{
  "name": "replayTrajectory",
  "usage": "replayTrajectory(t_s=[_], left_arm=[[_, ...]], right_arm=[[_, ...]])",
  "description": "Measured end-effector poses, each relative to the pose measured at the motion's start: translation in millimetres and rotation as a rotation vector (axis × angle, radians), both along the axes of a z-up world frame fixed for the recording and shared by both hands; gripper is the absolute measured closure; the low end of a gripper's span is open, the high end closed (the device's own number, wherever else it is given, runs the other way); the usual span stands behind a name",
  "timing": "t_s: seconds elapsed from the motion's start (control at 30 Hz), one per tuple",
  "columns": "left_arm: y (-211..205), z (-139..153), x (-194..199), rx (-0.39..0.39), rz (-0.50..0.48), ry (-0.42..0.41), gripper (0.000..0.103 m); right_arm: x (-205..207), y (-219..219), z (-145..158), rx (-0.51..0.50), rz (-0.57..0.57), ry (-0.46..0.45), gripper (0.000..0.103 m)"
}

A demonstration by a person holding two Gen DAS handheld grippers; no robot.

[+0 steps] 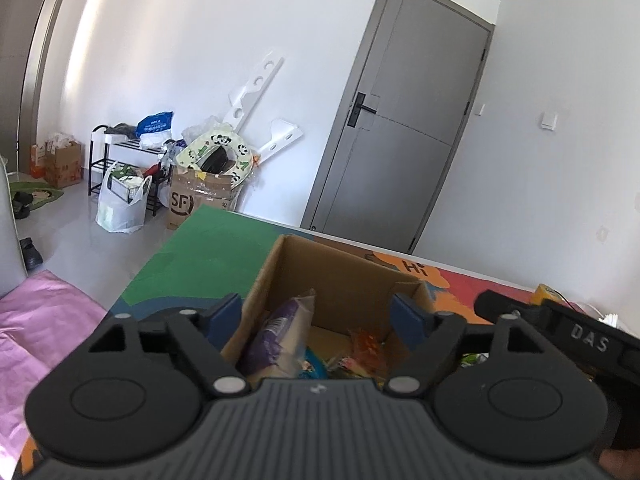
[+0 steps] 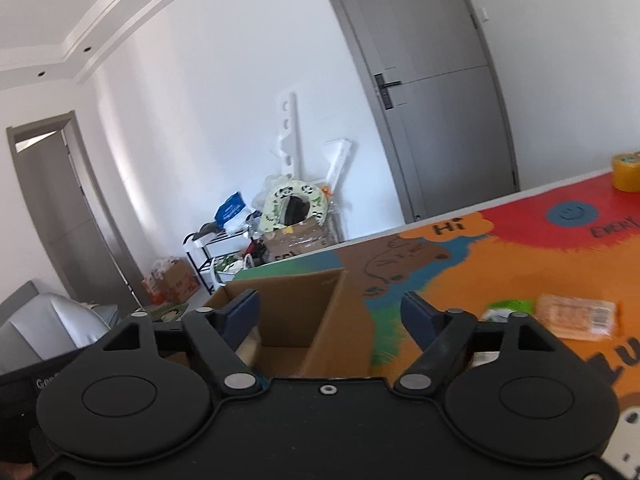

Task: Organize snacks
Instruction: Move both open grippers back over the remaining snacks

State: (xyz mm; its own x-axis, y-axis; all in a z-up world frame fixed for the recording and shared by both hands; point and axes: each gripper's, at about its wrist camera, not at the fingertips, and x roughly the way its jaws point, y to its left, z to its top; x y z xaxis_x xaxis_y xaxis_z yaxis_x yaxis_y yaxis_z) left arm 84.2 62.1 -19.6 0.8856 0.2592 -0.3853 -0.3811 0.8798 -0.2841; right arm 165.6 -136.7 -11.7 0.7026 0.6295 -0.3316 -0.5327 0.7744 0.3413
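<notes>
**Snacks: box part-filled, some left out**

Both grippers empty, jaws apart: left gripper [image 1: 318, 312] over the box [image 1: 340, 276], right gripper [image 2: 330, 312] near its rim. Inside: purple packet [image 1: 276, 336], orange packet [image 1: 366, 346], others, approx. half full, hard to judge. On the table [image 2: 460, 276] beyond: orange packet [image 2: 576, 316], green one [image 2: 506, 308] to pack. Tape roll [image 2: 626, 172] far.

Bright, even daylight fills both views, whitening the walls [image 1: 192, 40] with a soft sheen near the left. Fisheye distortion bows the door [image 1: 404, 120] and darkens the corners. The right wrist view is slightly motion-blurred, smearing the packets [image 2: 576, 316] on the surface [image 2: 520, 264].
</notes>
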Motion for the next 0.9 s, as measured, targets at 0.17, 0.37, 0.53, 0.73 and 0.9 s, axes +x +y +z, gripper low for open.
replayTrajectory(t_s=[0.17,0.37,0.53,0.73,0.9], left_arm=[[-18,2,2,0.002,-0.036,-0.004,0.013],[-46,3,4,0.018,-0.091,-0.003,0.010],[-67,6,5,0.031,-0.131,-0.007,0.010],[-95,7,11,0.070,-0.192,0.010,0.010],[-116,5,18,0.079,-0.224,0.019,0.010]], right_arm=[[-3,-29,-5,0.015,-0.051,0.021,0.012],[-5,-60,-10,0.035,-0.105,0.034,0.003],[-5,-84,-15,0.045,-0.149,0.044,0.001],[-7,-113,-20,0.073,-0.179,0.046,0.001],[-5,-134,-24,0.085,-0.206,0.052,0.001]])
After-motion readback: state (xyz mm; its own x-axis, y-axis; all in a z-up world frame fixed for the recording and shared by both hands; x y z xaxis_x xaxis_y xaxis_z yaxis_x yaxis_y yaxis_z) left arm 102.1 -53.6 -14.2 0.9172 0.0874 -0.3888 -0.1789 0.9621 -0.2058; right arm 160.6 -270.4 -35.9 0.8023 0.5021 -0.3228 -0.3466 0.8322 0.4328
